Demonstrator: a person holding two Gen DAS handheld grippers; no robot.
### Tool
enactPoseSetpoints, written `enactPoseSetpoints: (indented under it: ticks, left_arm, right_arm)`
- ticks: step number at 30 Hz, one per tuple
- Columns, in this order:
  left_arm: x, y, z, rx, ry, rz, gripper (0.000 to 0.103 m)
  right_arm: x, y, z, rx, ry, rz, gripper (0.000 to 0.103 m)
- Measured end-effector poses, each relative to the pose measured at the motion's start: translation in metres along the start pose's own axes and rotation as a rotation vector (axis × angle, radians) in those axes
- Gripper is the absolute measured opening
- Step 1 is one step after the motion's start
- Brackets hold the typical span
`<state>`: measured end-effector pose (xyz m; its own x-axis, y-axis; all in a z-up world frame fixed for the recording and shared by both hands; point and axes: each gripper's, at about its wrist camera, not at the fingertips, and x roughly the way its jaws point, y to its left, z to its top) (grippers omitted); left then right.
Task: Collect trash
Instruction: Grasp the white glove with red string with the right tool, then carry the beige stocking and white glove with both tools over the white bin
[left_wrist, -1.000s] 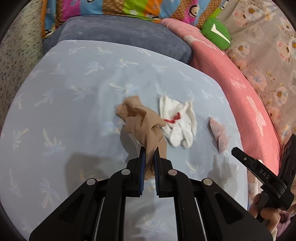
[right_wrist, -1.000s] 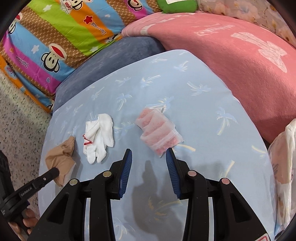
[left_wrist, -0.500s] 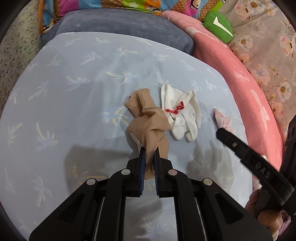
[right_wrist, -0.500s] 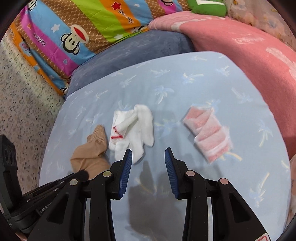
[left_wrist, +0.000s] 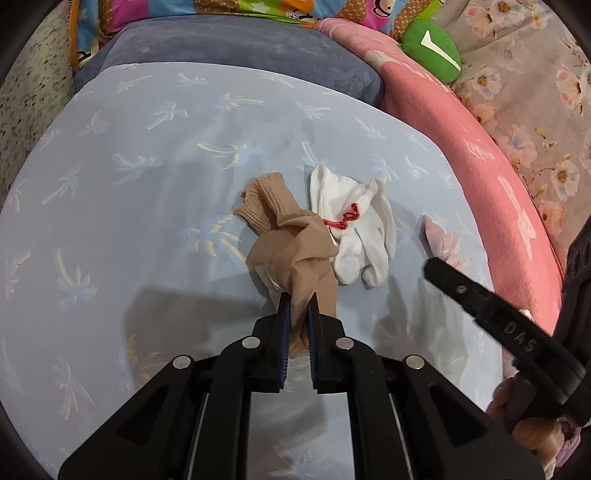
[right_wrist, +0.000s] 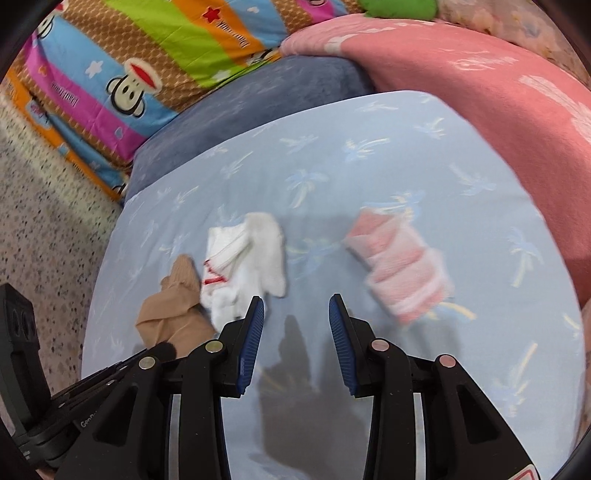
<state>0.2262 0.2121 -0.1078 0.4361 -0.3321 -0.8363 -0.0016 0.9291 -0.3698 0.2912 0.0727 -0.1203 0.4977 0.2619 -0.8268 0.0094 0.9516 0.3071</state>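
Stocking of thin tan nylon (left_wrist: 291, 251), crumpled, is pinched at its near end between the blue pads of the left hand-held gripper (left_wrist: 298, 306), whose jaws are nearly closed on the fabric. The stocking's ribbed cuff lies further out on the light-blue palm-print cushion (left_wrist: 147, 206). Touching the stocking on its right is a white cotton glove with a red thread (left_wrist: 354, 229), lying flat on the same cushion.

The right hand-held gripper (right_wrist: 297, 317) hovers over bare cushion (right_wrist: 369, 177) with its jaws partly open and nothing between them. The white glove (right_wrist: 251, 258) sits just beyond and to the left of its left fingertip, close but not clearly touching. A folded pink-and-white mesh cloth (right_wrist: 402, 269) lies beyond and to the right of its right fingertip, apart from it; this item is blurred.

Behind the cushion are a grey-blue pillow (left_wrist: 236, 48), a pink blanket (right_wrist: 480, 92) and striped monkey-print bedding (right_wrist: 147, 62).
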Motion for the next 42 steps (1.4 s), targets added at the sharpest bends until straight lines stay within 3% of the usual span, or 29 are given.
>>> enactPoseSetpoints:
  ticks: [6, 8, 12, 16, 26, 42]
  left_arm:
    - [0.002, 0.006, 0.002, -0.011, 0.006, 0.007, 0.009]
    - [0.002, 0.006, 0.003, -0.011, 0.007, 0.007, 0.009]
    - [0.002, 0.006, 0.002, -0.009, 0.006, 0.006, 0.009]
    - [-0.001, 0.004, 0.0, -0.005, 0.004, 0.005, 0.009]
    - [-0.026, -0.023, -0.013, 0.031, -0.02, -0.025, 0.009]
    - [-0.078, -0.127, -0.045, 0.236, -0.096, -0.138, 0.009]
  right_arm:
    - [0.03, 0.017, 0.0, -0.021, 0.043, 0.012, 0.034]
    - [0.037, 0.016, -0.002, -0.017, 0.06, 0.013, 0.023]
    - [0.038, 0.016, -0.006, -0.018, 0.061, 0.009, 0.012]
    - [0.031, 0.015, -0.01, -0.011, 0.062, 0.017, 0.007]
    - [-0.041, 0.014, -0.03, -0.008, -0.018, 0.07, 0.007]
    - [-0.194, -0.045, -0.052, 0.075, -0.272, 0.044, 0.007]
